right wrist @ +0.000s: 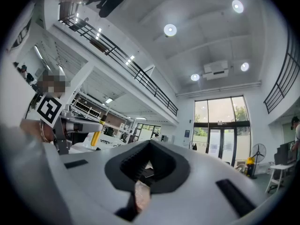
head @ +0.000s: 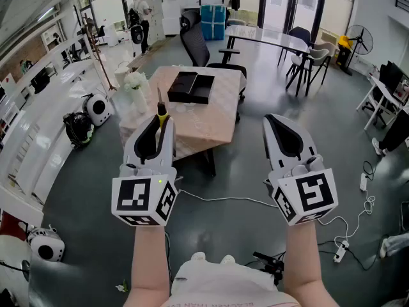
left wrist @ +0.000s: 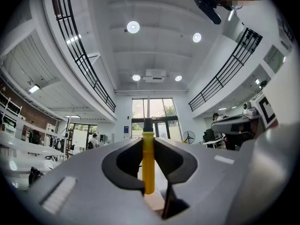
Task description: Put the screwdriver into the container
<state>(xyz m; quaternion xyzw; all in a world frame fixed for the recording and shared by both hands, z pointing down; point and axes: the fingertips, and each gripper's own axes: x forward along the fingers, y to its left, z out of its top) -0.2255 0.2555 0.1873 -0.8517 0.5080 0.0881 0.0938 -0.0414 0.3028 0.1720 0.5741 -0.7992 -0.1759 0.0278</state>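
The left gripper (head: 161,125) is gripping the yellow-handled screwdriver (head: 162,109) upright. The black container (head: 192,87) is lying straight ahead, near the table's (head: 214,123) far edge. The right gripper (head: 275,125) is sitting closed and empty.

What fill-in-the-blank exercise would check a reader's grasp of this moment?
1. The left gripper has its jaws clamped on a yellow-handled ____.
2. The right gripper, jaws together, holds ____.
3. The black rectangular container sits open on the pink-topped ____ ahead.
Missing words: screwdriver; nothing; table.
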